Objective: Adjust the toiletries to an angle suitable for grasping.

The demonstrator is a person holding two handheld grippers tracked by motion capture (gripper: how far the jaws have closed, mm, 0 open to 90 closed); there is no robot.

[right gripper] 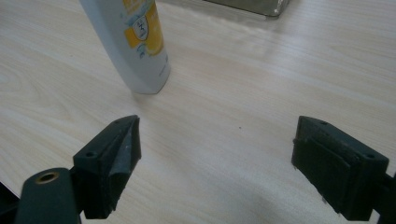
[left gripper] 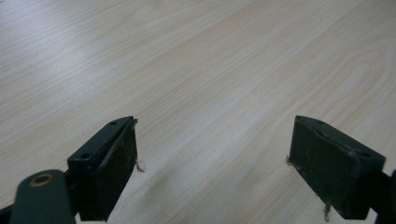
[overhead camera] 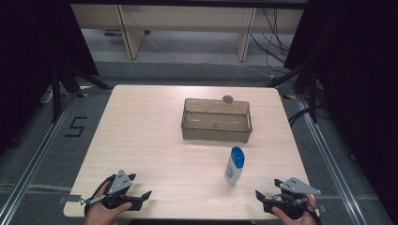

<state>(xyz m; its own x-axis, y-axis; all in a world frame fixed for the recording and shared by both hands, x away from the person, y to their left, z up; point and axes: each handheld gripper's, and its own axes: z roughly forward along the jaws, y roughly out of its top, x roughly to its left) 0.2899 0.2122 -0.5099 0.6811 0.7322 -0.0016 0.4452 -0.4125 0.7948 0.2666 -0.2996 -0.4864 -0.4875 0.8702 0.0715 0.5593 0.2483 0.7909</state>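
Both grippers, left (overhead camera: pixel 143 196) and right (overhead camera: pixel 259 195), are resting at the near tabletop (overhead camera: pixel 150 136) edge, fingers released; bottle (overhead camera: pixel 234 165) is standing upright near the right gripper, before the clear bin (overhead camera: pixel 216 133).

Each bare hand carries a black tool: the left tool (overhead camera: pixel 143 197) and right tool (overhead camera: pixel 261 196) both wear a grey three-cornered plate dotted with small holes. Up close, the jaws are thick black blocks with screw holes and flat pads.
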